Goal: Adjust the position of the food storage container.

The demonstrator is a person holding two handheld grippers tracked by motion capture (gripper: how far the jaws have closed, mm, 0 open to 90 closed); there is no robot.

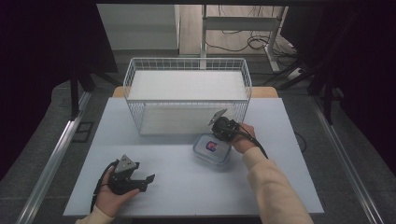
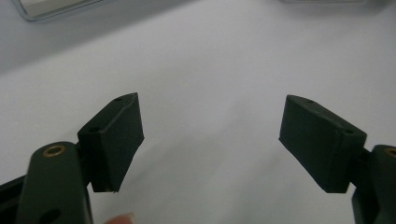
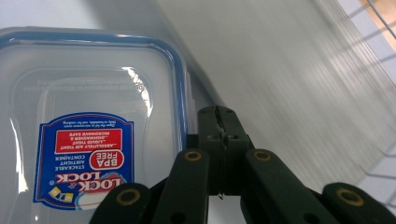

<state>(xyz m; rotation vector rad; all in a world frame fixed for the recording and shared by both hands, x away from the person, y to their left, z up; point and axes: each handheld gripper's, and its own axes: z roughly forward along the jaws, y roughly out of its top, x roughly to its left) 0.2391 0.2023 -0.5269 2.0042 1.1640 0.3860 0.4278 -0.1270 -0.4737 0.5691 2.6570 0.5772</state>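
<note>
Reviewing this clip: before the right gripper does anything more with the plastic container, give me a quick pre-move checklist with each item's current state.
1. Right gripper at the container: ok, it sits beside the blue-rimmed edge.
2. Right gripper holding something: not ok, its jaws are shut with nothing between them.
3. Lid seated on the container: ok, it lies flat with the label up; whether the latches are locked, cannot tell.
4. Left gripper free: ok, jaws open over bare table, away from the container.
5. Wire basket ready to receive: ok, upright just behind the container, nothing seen inside.
</note>
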